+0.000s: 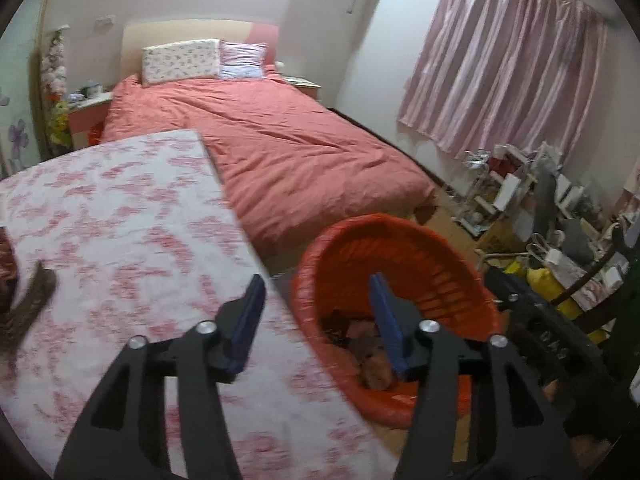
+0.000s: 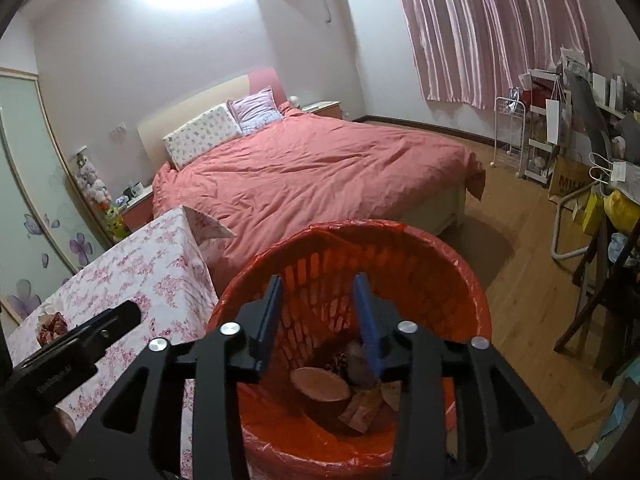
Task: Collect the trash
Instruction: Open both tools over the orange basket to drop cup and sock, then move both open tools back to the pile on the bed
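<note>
Beside table edge (image 1: 224, 184), red bin (image 2: 460, 280), bare floor (image 2: 532, 264).

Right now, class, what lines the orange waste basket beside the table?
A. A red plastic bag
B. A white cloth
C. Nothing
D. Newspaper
A: a red plastic bag is folded over the rim of the orange waste basket, with scraps lying at the bottom.

Orange-red basket (image 2: 400, 272), pink-flowered white cloth on the bench (image 1: 120, 208), salmon bedcover (image 1: 280, 148), pink striped curtains (image 1: 500, 60).
</note>
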### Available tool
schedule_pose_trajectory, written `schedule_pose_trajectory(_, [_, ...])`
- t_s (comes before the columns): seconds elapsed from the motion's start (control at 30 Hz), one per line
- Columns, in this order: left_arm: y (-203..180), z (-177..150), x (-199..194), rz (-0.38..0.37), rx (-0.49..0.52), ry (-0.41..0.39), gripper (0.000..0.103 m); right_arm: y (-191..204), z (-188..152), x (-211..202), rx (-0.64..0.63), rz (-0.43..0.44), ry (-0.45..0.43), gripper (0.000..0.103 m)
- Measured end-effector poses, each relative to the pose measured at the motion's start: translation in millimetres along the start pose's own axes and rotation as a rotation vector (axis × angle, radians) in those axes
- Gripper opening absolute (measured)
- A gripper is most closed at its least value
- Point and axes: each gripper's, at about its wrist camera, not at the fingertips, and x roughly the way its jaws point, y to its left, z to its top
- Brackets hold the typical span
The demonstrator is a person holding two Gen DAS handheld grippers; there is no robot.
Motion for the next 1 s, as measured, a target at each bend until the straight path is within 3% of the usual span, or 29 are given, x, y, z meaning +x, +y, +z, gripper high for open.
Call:
schedule_pose_trajectory(0.13, [30, -7, -20, 0.113, 0.002, -0.027, 0.077, 7, 2, -4, -0.038, 0.001, -0.011, 0.057])
schedule_pose_trajectory(0.4, [108, -26, -68, 0.288, -0.046, -0.045, 0.085, 59, -11, -14, -0.148, 0.048, 0.001, 0.073])
schedule_pose_trajectory(0.7, [209, -53, -128, 0.429, -0.192, -0.069, 0.085, 131, -41, -17, -0.290, 0.153, 0.074, 0.074])
schedule_pose_trajectory(0.87, [239, -58, -138, 0.409, -0.279, -0.066, 0.085, 166, -57, -16, -0.356, 0.193, 0.106, 0.074])
schedule_pose_trajectory(1.0, [244, -59, -121, 0.394, -0.286, -0.025, 0.082, 183, -67, -14, -0.394, 0.210, 0.128, 0.074])
